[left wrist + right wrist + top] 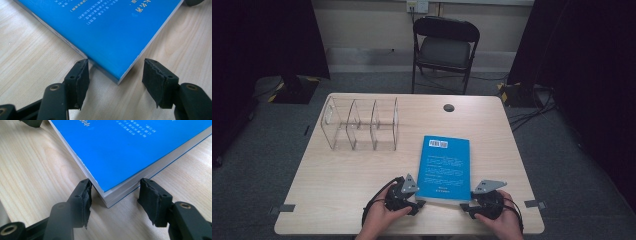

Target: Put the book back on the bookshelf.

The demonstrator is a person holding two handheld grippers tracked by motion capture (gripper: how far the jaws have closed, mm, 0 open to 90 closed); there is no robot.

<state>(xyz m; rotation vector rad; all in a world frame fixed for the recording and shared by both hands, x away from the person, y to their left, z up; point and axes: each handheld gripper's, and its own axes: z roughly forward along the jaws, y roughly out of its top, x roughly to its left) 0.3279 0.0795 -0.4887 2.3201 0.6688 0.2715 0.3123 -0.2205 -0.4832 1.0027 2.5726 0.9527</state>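
The flat blue paperback book (443, 169) lay back cover up on the pale wood-grain table (337, 200), its long axis running from the person's edge toward the far edge, tilted slightly off square. The end with the white barcode label pointed away from the person; the lines of small white print could be read from the far side. Its near short edge sat close to the table's front edge, and its two near corners were the parts being addressed.

At the book's near left corner, the black two-jaw left gripper (115, 72) stood partly open, one pad touching or almost touching the spine side and the other standing clear of the white page edge; nothing was gripped. At the near right corner, the black two-jaw right gripper (115, 191) was likewise partly open, its one pad against the page block and the other a little off it, with the corner between them and no firm hold visible.

Bare tabletop lay left of the book, and a narrower strip right of it up to the table's side edge. Beyond the book's far left corner stood a clear acrylic three-slot organiser (361, 125), well apart. A small dark round cable grommet (448, 107) sat beyond the book's far end, near the table's back edge.
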